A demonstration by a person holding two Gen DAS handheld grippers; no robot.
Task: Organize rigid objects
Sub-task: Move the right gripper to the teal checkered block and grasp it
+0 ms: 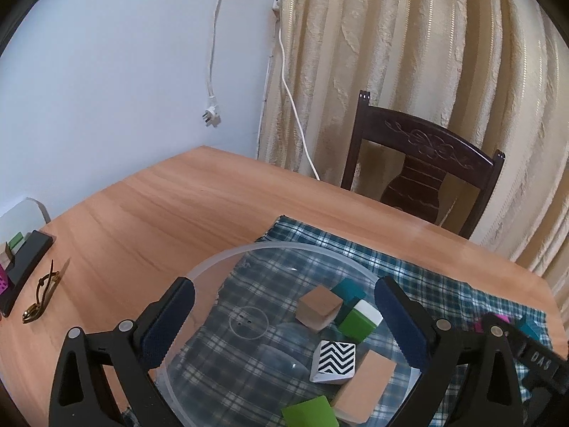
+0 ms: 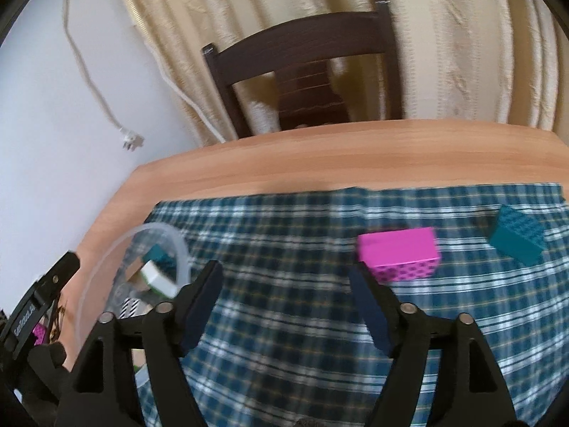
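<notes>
A plaid blue cloth (image 2: 302, 320) covers the wooden bench (image 2: 284, 156). The right gripper (image 2: 284, 306), fingers apart and empty, faces a pink studded plastic brick (image 2: 398, 252) at one o'clock. The brick could be nudged aside if approached off-centre.

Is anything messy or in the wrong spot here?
Yes. Two blocks are outside the clear bowl where the others sit: a pink block and a teal block lie loose on the checked cloth. The teal one is tilted. Both hand-held grippers, left and right, are open and empty.
</notes>
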